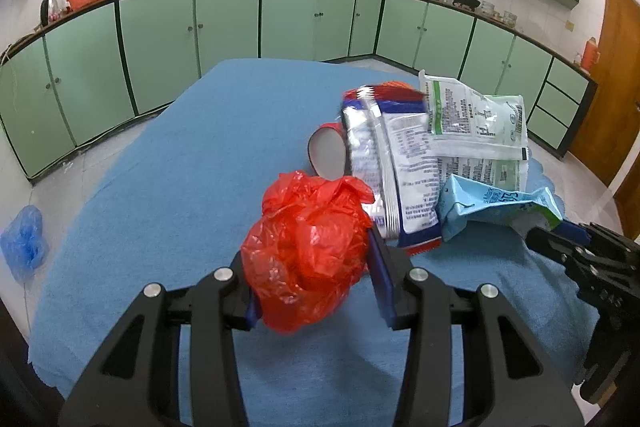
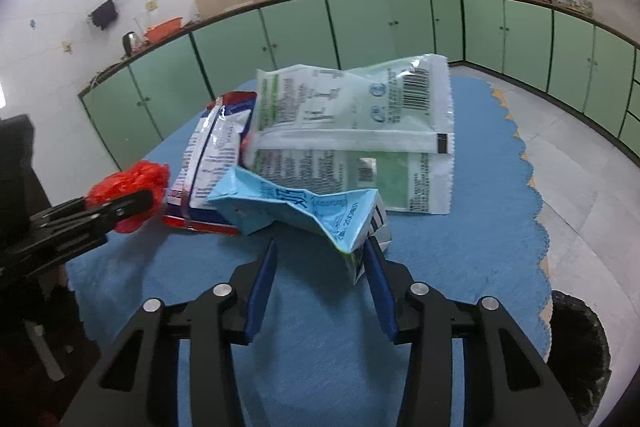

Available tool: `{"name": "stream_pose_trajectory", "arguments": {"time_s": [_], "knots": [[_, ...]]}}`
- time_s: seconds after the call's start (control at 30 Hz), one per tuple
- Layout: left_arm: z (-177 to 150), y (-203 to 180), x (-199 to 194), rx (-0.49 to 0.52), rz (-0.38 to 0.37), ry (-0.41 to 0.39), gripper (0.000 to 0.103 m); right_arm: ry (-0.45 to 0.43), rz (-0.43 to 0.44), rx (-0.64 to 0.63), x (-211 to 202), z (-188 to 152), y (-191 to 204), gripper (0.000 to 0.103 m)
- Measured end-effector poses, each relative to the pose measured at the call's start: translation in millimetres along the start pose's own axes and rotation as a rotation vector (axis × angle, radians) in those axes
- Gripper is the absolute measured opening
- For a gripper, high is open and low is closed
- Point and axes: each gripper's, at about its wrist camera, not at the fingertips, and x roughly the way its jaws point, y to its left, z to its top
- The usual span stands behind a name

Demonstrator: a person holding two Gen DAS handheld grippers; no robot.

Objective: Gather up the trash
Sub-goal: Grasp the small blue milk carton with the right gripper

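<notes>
Your left hand-held gripper (image 1: 316,279) is squeezing a crumpled red plastic bag (image 1: 306,255) between its blue pads, holding it just above the blue cloth (image 1: 180,187) on the bench. Your right hand-held gripper (image 2: 320,263) is sitting half open at the near corner of a squashed light blue carton (image 2: 296,207). Its right pad (image 2: 378,287) is lying against the carton's corner, and its left pad (image 2: 262,287) is standing clear of it, so the carton is not being pinched. The carton is lying on the cloth, right in front of those fingers.

Just behind the carton, a white and blue snack bag with red edges (image 1: 384,179) is lying flat, and a white and green wrapper (image 2: 356,131) is resting partly on top of it. A red paper cup (image 1: 326,151) is lying on its side next to the snack bag, its open mouth facing you.

Farther back, green cupboards (image 1: 228,23) are running along the wall. A blue plastic bag (image 1: 22,239) is sitting on the floor to the left of the bench.
</notes>
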Motion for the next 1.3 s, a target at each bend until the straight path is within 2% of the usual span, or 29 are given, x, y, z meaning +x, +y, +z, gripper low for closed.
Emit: {"name": "stream_pose_trajectory", "arguments": {"time_s": [0.17, 0.3, 0.33, 0.4, 0.5, 0.87, 0.93, 1.07, 1.3], "knots": [[0, 2, -1, -0.001, 0.001, -0.001, 0.042, 0.017, 0.058, -0.045, -13, -7, 19, 0.044], [-2, 3, -2, 0.001, -0.002, -0.002, 0.042, 0.010, 0.033, -0.044, -16, -8, 21, 0.045], [-3, 2, -3, 0.001, -0.004, -0.002, 0.042, 0.009, 0.011, -0.039, -15, -8, 18, 0.047], [-4, 1, -3, 0.000, -0.006, -0.002, 0.042, 0.006, -0.020, -0.040, -12, -6, 15, 0.059], [-3, -1, -1, 0.000, -0.009, 0.002, 0.042, 0.001, -0.034, -0.051, -3, -1, 13, 0.062], [-4, -1, -1, 0.002, -0.008, 0.004, 0.042, 0.075, -0.022, -0.089, 37, 9, 13, 0.063], [-5, -2, -2, 0.002, -0.008, 0.005, 0.042, 0.086, -0.011, -0.090, 39, 9, 13, 0.061], [-4, -2, -3, 0.008, -0.006, -0.001, 0.042, 0.100, 0.005, -0.088, 37, 7, 11, 0.037], [-4, -7, -17, 0.017, -0.015, -0.028, 0.042, 0.067, 0.012, -0.058, 14, 0, 5, 0.035]]}}
